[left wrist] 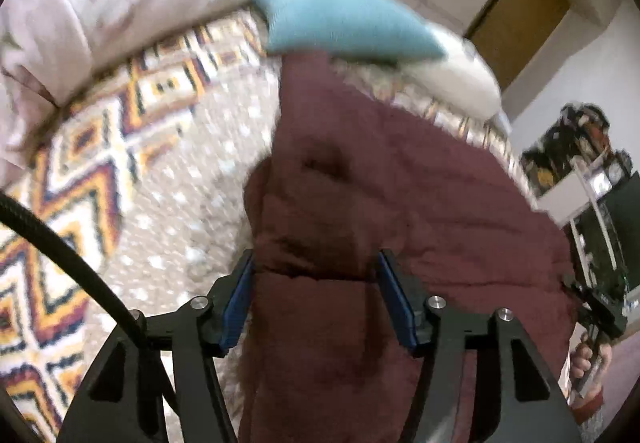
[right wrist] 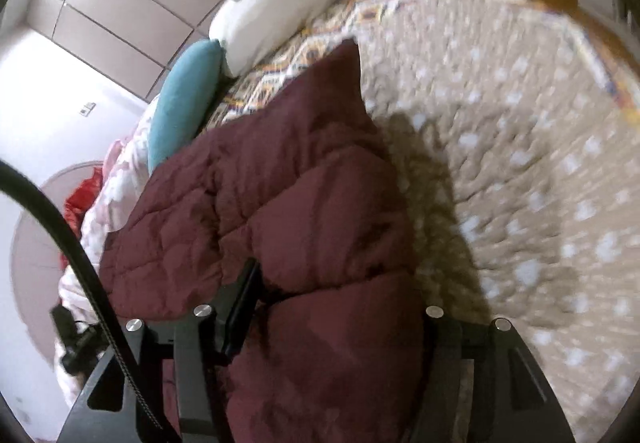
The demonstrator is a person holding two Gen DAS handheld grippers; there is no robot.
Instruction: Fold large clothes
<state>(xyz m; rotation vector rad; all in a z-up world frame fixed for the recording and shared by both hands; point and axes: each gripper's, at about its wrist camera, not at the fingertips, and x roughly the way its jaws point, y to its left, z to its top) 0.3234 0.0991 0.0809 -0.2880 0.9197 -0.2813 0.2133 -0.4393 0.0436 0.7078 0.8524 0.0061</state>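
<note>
Maroon quilted coat held at its near edge, rest lying on the bedspread
Left gripper and right gripper each clamp bulky padding; slippery fill could slide free, dropping one corner

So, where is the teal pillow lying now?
In the left wrist view the teal pillow lies at the far end of the bed, between the pink quilt on its left and the white pillow on its right, just beyond the maroon jacket.
</note>
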